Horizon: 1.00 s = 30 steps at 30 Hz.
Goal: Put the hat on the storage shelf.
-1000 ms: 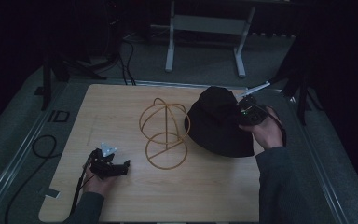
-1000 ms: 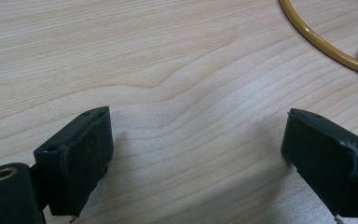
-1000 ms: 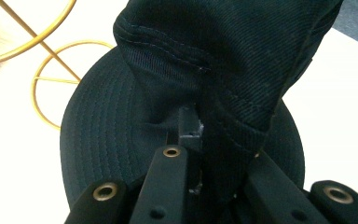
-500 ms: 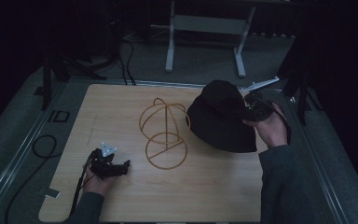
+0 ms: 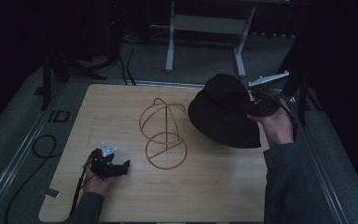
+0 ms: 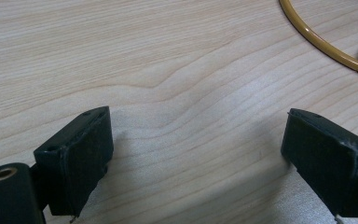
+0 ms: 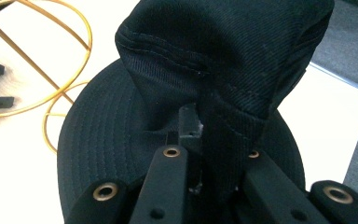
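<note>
**Black hat lifted off the desk's right side**

The black hat [image 5: 226,112] hangs in the air above the right part of the wooden desk [image 5: 121,102], its crown pinched and its brim drooping. The right tool [image 5: 257,105] is clenched on a fold of the crown. Just left of the hat stands a golden wire stand [image 5: 164,133]. Near the front left, the left tool [image 5: 117,169] rests on the desk, jaws spread wide and grasping nothing.

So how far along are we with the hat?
Done: the right gripper has pinched the black hat by its crown and lifted it. In hand: carrying it beside the wire stand. Left: probably setting it over the stand. The left gripper rests open on the table.
</note>
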{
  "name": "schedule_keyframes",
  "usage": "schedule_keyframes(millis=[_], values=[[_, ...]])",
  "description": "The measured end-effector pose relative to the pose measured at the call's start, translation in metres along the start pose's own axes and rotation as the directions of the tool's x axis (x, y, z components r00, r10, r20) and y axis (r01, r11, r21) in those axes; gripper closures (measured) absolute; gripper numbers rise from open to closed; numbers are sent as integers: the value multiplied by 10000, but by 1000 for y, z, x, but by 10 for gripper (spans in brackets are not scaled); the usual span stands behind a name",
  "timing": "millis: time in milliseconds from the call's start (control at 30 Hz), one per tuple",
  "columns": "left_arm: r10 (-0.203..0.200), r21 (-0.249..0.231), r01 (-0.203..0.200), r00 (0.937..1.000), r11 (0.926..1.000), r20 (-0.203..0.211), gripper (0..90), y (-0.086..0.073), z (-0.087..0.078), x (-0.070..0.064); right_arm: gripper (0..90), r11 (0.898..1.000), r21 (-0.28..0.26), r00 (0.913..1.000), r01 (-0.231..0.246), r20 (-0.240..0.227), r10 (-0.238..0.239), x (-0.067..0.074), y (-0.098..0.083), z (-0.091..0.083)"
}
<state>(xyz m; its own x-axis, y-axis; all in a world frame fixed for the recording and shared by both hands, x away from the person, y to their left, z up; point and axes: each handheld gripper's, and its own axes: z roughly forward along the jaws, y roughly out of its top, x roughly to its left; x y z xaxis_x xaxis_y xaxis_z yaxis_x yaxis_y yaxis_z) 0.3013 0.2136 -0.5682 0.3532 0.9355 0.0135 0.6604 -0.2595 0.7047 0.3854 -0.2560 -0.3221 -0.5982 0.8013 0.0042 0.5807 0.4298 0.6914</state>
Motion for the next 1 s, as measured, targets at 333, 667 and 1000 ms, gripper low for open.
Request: schedule_keyframes(millis=[333, 667, 1000], values=[[0, 2, 0, 10000, 10000, -6, 95, 0, 0, 0, 877, 9997, -197, 9998, 170, -103, -173, 2, 8, -9], [19, 0, -19, 10000, 10000, -7, 94, 0, 0, 0, 878, 9983, -541, 9997, 196, -109, -202, 4, 17, -16], [33, 8, -33, 10000, 10000, 1, 94, 0, 0, 0, 878, 9959, -896, 9998, 113, -120, -125, 8, 23, -17]])
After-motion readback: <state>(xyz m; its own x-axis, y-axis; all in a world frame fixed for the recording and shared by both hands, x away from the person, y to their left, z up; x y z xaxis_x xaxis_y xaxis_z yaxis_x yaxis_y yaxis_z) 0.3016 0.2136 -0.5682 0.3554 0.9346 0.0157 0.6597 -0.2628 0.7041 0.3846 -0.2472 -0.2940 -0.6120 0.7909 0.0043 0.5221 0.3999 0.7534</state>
